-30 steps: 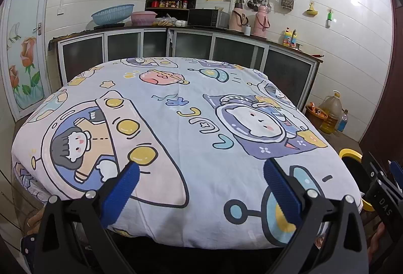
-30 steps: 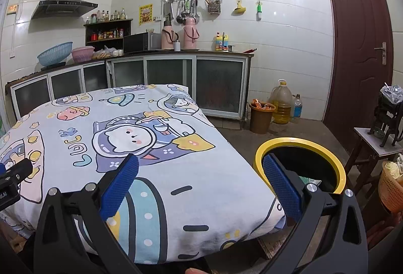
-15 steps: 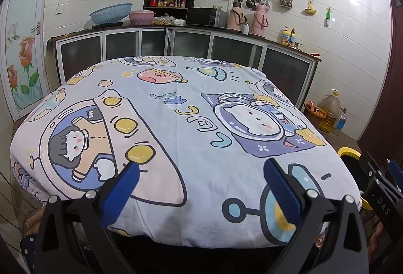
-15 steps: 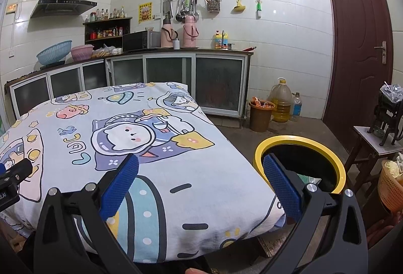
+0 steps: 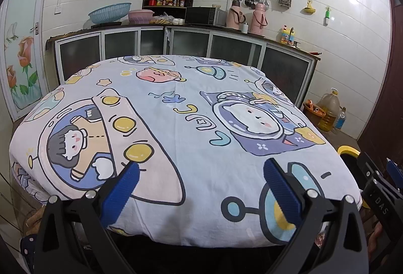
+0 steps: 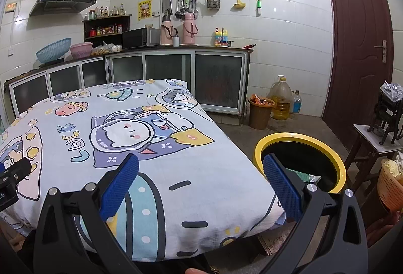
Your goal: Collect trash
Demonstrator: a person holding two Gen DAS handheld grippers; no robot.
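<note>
A cloth-covered table [image 6: 151, 148] fills the middle of the room, and a bin [image 6: 299, 163] stands on the floor just beside its right edge. Behind the table a row of cabinets [image 6: 176, 72] runs along the wall, with a microwave [image 6: 141, 38] and two flasks [image 6: 178, 30] on top. To the right of the cabinets a bucket [image 6: 260, 113] and an oil jug [image 6: 280, 98] sit on the floor, with a door [image 6: 360, 35] further right and a stool [image 6: 372, 145] before it.
</note>
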